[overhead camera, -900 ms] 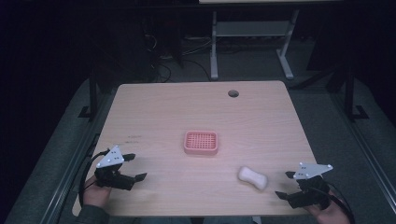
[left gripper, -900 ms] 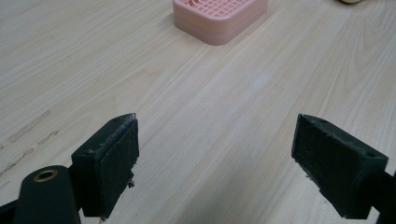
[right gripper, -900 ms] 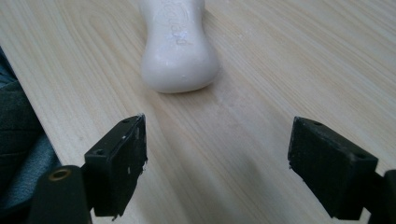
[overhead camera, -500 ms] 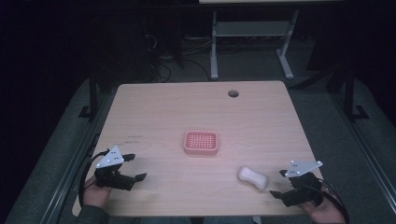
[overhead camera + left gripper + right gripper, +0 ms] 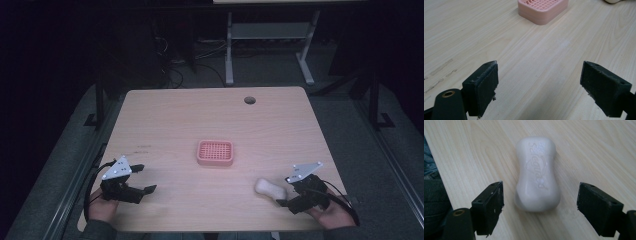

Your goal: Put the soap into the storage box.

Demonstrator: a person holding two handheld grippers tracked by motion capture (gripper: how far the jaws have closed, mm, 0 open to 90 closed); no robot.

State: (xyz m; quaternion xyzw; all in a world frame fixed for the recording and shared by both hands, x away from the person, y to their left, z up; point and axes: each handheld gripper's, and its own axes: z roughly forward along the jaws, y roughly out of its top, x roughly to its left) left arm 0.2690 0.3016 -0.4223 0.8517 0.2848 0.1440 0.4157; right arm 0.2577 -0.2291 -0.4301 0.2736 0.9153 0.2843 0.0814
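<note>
A white bar of soap point(image 5: 270, 188) point(image 5: 537, 174) lies flat on the wooden table point(image 5: 165, 120) at the front right. My right gripper point(image 5: 286, 196) point(image 5: 540, 207) is open, its jaws on either side of the soap's near end without touching it. A pink slotted soap dish point(image 5: 215, 152) point(image 5: 542, 8) sits at the table's middle. At the front left my left gripper point(image 5: 144, 180) point(image 5: 540, 82) stands open over bare wood, with nothing between its pads, facing the dish.
A round cable hole point(image 5: 249, 100) is near the table's far edge. Beyond the table stands a white desk frame point(image 5: 270, 40) on dark floor. The table's front edge runs close to both hands.
My right gripper has moved left and forward up to the soap, so the bar's end now lies between its jaws. The left gripper, the soap and the dish have stayed put.
</note>
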